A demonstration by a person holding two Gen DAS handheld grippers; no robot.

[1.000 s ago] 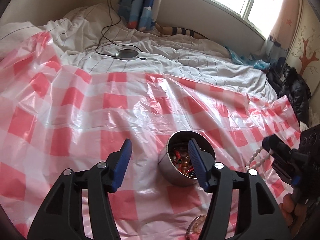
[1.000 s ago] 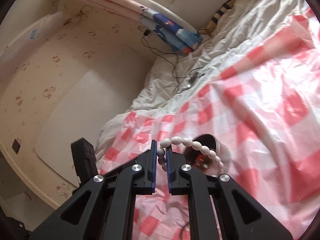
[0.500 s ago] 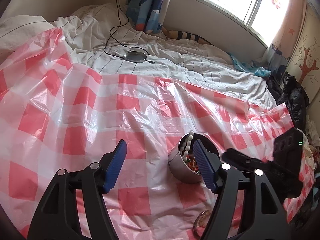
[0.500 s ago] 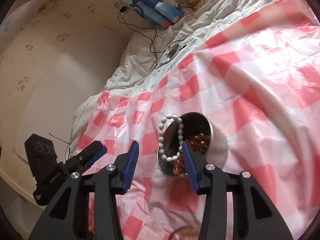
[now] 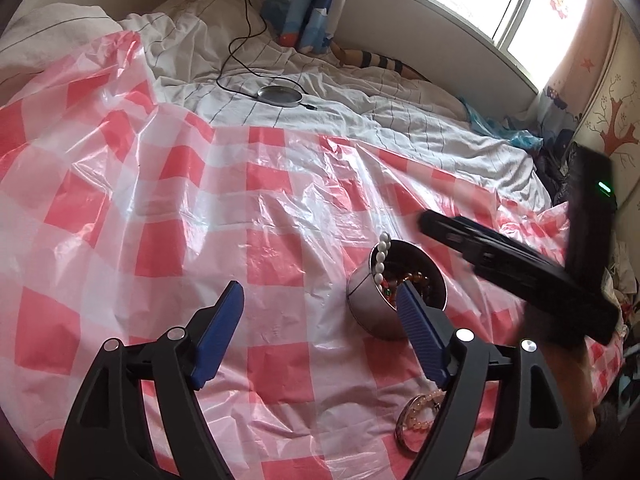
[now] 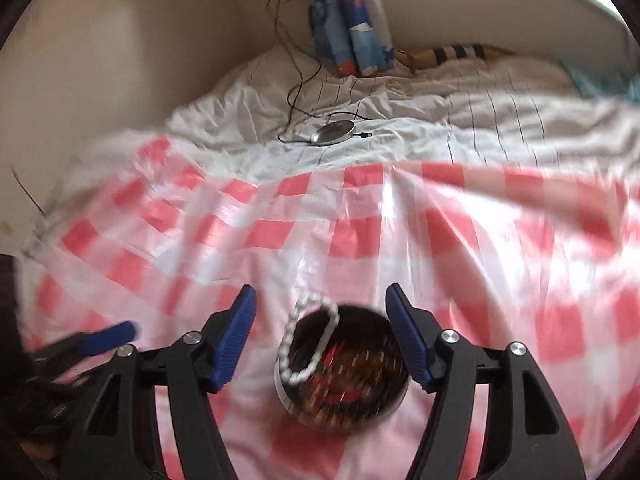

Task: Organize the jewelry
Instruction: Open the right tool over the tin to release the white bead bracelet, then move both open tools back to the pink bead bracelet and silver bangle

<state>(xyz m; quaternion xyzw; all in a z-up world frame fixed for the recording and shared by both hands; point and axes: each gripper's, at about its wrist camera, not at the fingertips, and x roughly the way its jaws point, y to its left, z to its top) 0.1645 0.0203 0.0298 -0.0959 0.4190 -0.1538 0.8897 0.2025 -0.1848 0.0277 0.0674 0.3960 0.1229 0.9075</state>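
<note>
Jaws, both sets: opening, nothing pressed between the pads. We list the left gripper point(image 5: 320, 320) with its blue pads spread wide over the checked plastic sheet point(image 5: 160, 200) that covers the bed point(image 5: 400, 120); one pad stands in front of the metal tin point(image 5: 372, 312) without touching it, as far as we can tell. We list the right gripper point(image 6: 320, 340) with its jaws standing either side of the same tin, seen from above, the picture blurred.

Item, white bead bracelet point(image 6: 308, 344): draped over the tin's rim, part inside, part hanging outside. It is free of both grippers.

Item, tin contents: a heap of red, amber and dark beaded pieces; we cannot separate them by kind.

Item, second bracelet of pale amber beads point(image 5: 424, 408): lying on a small round lid or dish on the sheet, just beside the left gripper's frame, well short of the tin.

Also present: a round silver disc with a cable point(image 5: 280, 96) on the white bedsheet, apart from the work.

Step in hand, by our judgement: release of the white bracelet into the tin, only half accomplished.

Next move, by our judgement: either nudge the hanging loop over the rim, with care not to tip the tin on the soft bed, or turn to the amber bracelet.
</note>
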